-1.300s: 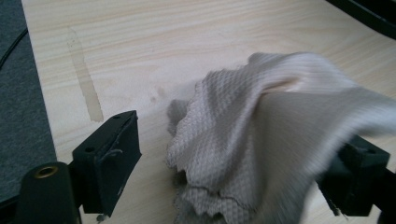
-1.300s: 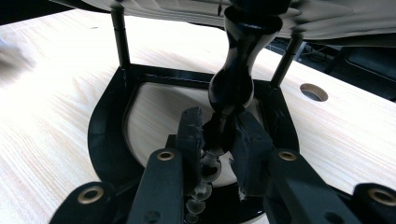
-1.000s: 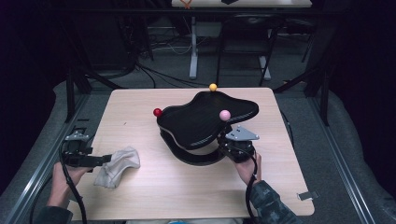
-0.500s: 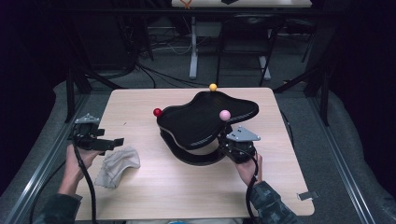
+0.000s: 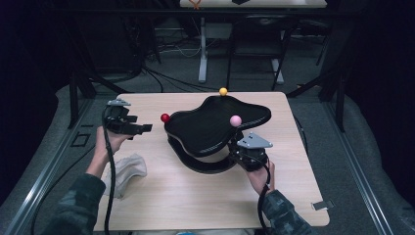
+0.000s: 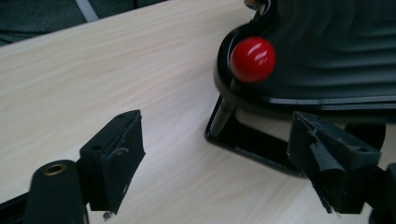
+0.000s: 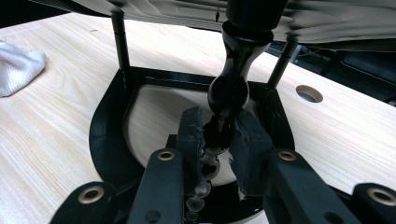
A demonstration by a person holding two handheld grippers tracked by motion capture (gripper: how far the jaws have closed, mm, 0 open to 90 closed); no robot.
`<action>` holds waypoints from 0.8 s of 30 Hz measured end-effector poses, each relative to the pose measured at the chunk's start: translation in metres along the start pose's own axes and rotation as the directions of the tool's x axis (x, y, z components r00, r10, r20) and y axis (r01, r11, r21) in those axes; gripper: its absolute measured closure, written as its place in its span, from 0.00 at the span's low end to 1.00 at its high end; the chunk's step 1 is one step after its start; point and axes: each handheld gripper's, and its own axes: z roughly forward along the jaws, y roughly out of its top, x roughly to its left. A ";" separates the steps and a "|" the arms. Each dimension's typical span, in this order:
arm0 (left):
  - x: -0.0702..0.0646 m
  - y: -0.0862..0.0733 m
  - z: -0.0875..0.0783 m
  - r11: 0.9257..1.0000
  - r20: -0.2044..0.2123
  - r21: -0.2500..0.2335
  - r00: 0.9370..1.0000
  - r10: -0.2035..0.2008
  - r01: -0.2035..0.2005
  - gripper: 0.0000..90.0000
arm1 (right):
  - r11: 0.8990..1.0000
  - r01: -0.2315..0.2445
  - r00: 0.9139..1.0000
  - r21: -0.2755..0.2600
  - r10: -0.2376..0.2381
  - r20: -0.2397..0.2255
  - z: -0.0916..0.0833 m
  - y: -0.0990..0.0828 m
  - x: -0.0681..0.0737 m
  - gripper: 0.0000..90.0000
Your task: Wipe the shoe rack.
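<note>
While right tool (image 7: 217, 137) clamps stand post (image 7: 229, 93), left tool (image 6: 224, 158) hangs open.

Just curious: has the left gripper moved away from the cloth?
Yes. The left gripper left the cloth and went up the table toward the red ball, jaws closing on nothing.

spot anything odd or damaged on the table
The crumpled white cloth lies loose near the table's left edge, and the left gripper's finger pads look chipped and frayed.
</note>
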 end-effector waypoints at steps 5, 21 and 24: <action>-0.011 0.019 0.020 0.999 0.009 0.025 0.999 0.032 -0.032 0.31 | 1.000 0.003 1.000 -0.001 -0.003 0.000 0.000 0.000 0.000 0.82; -0.022 0.034 0.051 0.992 -0.024 0.078 0.994 0.104 -0.102 0.66 | 1.000 0.015 1.000 0.001 -0.015 -0.005 0.005 0.003 0.002 0.83; -0.021 0.030 0.048 0.992 -0.024 0.069 0.994 0.104 -0.102 0.66 | 1.000 0.014 1.000 0.009 -0.014 -0.012 0.007 0.004 0.001 0.83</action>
